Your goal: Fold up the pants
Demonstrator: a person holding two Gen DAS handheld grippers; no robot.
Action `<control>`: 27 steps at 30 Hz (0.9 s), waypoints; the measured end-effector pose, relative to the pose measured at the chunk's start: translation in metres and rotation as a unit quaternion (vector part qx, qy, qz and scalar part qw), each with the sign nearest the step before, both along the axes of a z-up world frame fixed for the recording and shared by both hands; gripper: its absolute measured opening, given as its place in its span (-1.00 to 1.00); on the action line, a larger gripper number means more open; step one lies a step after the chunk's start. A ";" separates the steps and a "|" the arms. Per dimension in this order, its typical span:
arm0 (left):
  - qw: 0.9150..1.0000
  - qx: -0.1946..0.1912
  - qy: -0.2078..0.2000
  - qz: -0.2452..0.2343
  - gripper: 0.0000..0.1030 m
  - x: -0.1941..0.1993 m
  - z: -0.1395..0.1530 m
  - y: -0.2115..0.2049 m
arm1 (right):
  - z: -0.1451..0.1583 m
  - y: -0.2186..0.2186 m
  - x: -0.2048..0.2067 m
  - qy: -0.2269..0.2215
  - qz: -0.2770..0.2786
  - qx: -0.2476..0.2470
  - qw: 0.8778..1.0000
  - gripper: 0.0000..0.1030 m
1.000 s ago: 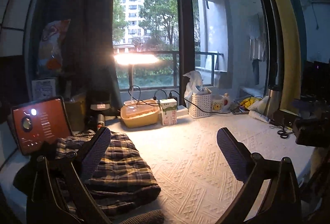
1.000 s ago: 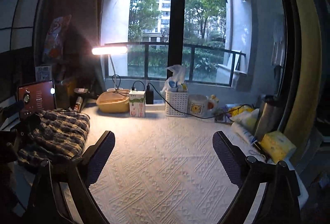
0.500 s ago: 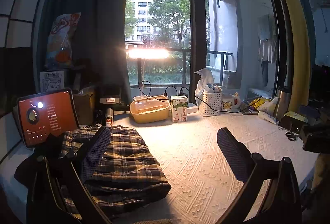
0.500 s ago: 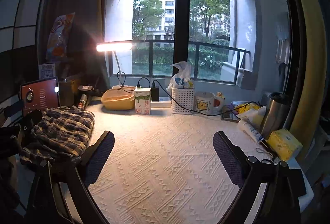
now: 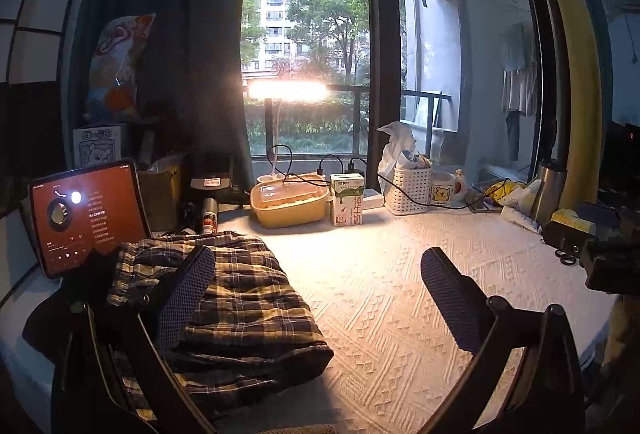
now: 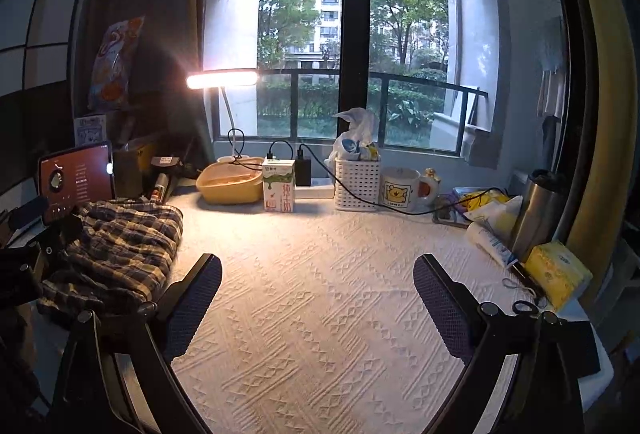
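Folded plaid pants (image 5: 236, 298) lie in a compact stack at the left end of the white textured tablecloth (image 5: 380, 298). My left gripper (image 5: 316, 298) hovers open above the table, its left finger over the pants and its right finger over bare cloth. In the right wrist view the same pants (image 6: 120, 246) sit at the left, well apart from my right gripper (image 6: 318, 298), which stands open over the middle of the tablecloth (image 6: 320, 274) with nothing between its fingers. The left gripper's body (image 6: 24, 266) shows dark at the left edge beside the pants.
A tablet (image 5: 86, 214) leans behind the pants. Along the window stand a lit desk lamp (image 5: 286, 90), yellow lidded box (image 5: 288, 198), milk carton (image 5: 347, 198), white basket (image 5: 412, 186), mug (image 5: 442, 188) and cables. A steel flask (image 6: 536, 214), yellow packet (image 6: 558, 272) and scissors (image 6: 524, 306) crowd the right edge.
Both grippers have drawn back and risen slightly, so the pants and table items sit a bit farther right and lower in the left view. Pants lie unmoved; both grippers stay open.
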State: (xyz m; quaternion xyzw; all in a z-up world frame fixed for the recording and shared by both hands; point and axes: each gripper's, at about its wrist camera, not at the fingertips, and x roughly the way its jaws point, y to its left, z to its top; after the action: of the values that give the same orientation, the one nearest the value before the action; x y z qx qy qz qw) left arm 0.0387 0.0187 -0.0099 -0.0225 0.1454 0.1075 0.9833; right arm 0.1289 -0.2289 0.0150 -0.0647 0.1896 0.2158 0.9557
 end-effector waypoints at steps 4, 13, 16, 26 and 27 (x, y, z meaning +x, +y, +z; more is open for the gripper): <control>1.000 0.001 0.006 -0.005 0.98 0.001 -0.001 0.000 | -0.001 0.000 0.001 0.000 0.000 0.000 1.000 0.89; 1.000 0.001 0.008 -0.006 0.98 0.001 -0.001 -0.002 | -0.001 0.001 0.002 0.000 -0.001 -0.002 1.000 0.89; 1.000 0.000 0.009 -0.006 0.98 0.001 -0.001 -0.002 | -0.001 0.001 0.002 -0.001 -0.002 -0.003 1.000 0.89; 1.000 -0.001 0.013 -0.011 0.98 0.001 -0.001 -0.004 | -0.003 0.000 0.003 0.001 -0.003 -0.005 1.000 0.89; 1.000 -0.001 0.013 -0.010 0.98 0.001 -0.001 -0.004 | -0.003 0.000 0.003 0.001 -0.004 -0.005 1.000 0.89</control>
State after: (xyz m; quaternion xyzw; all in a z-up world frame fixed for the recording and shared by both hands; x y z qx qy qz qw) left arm 0.0395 0.0145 -0.0108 -0.0205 0.1583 0.0979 0.9823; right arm 0.1316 -0.2287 0.0122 -0.0688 0.1920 0.2113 0.9559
